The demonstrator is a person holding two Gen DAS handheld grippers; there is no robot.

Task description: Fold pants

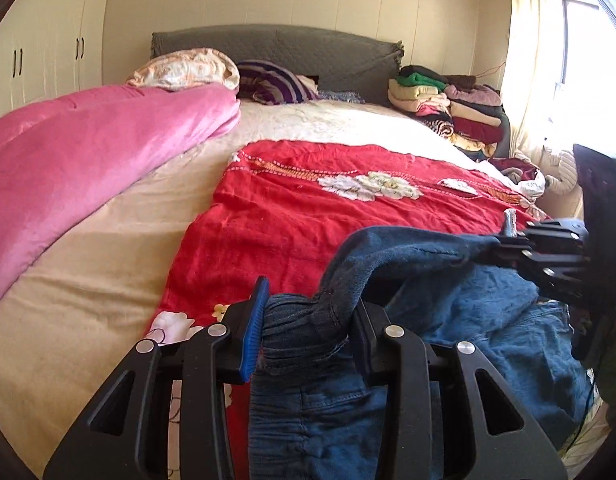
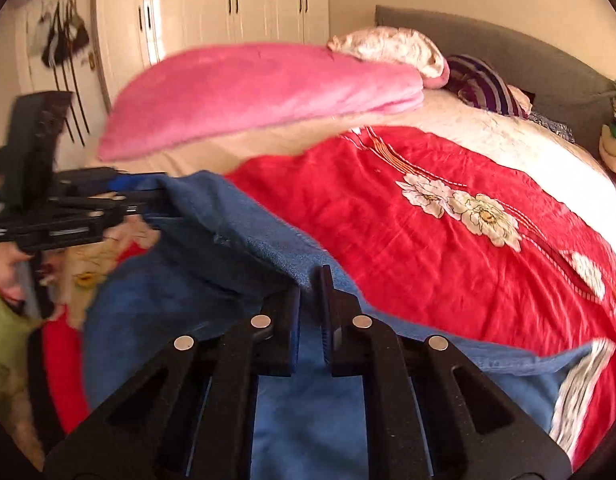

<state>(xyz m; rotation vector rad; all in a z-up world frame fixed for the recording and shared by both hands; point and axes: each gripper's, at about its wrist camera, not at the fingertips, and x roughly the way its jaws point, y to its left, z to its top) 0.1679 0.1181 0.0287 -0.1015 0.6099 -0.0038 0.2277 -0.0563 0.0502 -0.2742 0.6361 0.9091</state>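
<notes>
Blue denim pants [image 1: 459, 344] hang between my two grippers above a red flowered blanket [image 1: 308, 208]. My left gripper [image 1: 308, 320] is shut on the gathered elastic waistband. My right gripper [image 2: 309, 292] is shut on the other end of the waistband edge of the pants [image 2: 228, 280]. The right gripper shows in the left wrist view [image 1: 495, 248] at the right, pinching the cloth. The left gripper shows in the right wrist view [image 2: 148, 196] at the left, also clamped on the cloth. The rest of the pants drapes down onto the red blanket [image 2: 447, 220].
A folded pink blanket [image 1: 88, 152] lies along the bed's left side. Pillows [image 1: 188, 68] lean on the grey headboard. A stack of folded clothes [image 1: 447, 108] sits at the far right corner. White wardrobes [image 2: 228, 0] stand beyond the bed.
</notes>
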